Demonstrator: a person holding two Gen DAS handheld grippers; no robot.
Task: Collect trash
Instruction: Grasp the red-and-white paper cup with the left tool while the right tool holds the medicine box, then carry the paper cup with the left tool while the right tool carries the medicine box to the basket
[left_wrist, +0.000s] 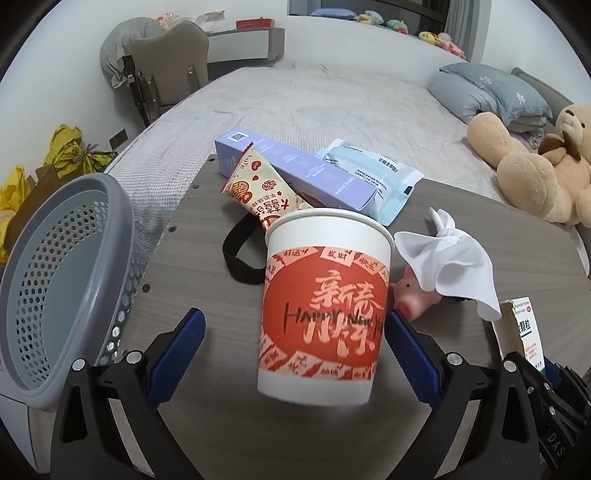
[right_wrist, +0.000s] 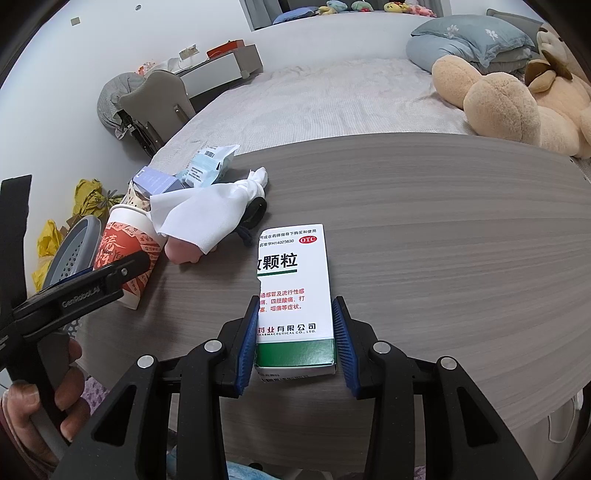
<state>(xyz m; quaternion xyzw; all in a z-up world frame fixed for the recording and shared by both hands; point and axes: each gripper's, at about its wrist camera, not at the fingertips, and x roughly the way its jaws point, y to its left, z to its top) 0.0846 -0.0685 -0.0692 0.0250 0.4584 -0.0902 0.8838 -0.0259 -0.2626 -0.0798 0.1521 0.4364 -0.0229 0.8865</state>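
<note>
1 paper cup | 1 medicine box | 1 tissue | 1 basket

Even, soft indoor light, moderately bright, no single source in view. Shadows faint: thin dark rim under paper cup on desk, soft shade under medicine box. No strong glare; small highlights on gripper screws. Heavy fisheye bending: far desk edge curves, black vignette fills corners. Cup base slightly blurred; centre sharp, periphery softer, colours muted.
</note>
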